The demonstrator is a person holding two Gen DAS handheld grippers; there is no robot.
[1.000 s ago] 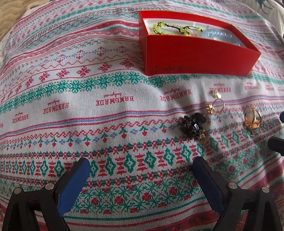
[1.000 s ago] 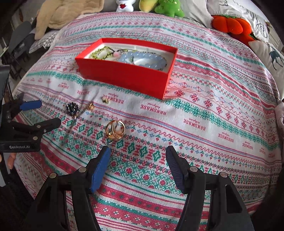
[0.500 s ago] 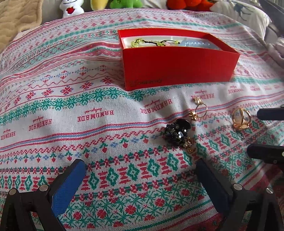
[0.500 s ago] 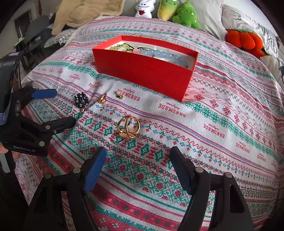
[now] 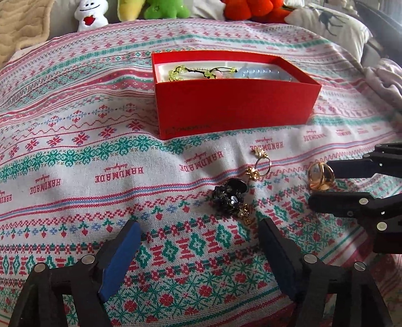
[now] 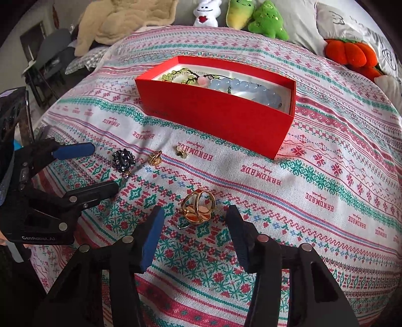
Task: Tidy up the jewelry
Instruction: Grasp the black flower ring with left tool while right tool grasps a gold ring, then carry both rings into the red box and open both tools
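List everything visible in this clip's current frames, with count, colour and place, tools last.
Box: 1, red, open, middle of the cloth.
Bead bracelets: at least 2, pale blue and yellow-green, inside the box.
Large ring: 1, gold, on the cloth ahead of the right tool.
Black brooch: 1, black with a gold dangle, ahead of the left tool.
Small gold pieces: 2 or 3, between brooch and box.
Cloth: 1, white with red-green pattern.
Plush toys: 4, white, yellow-green, green, orange, behind the cloth.
Left tool: blue pads, jaws just closing, empty.
Right tool: jaws just closing, ring between, untouched.
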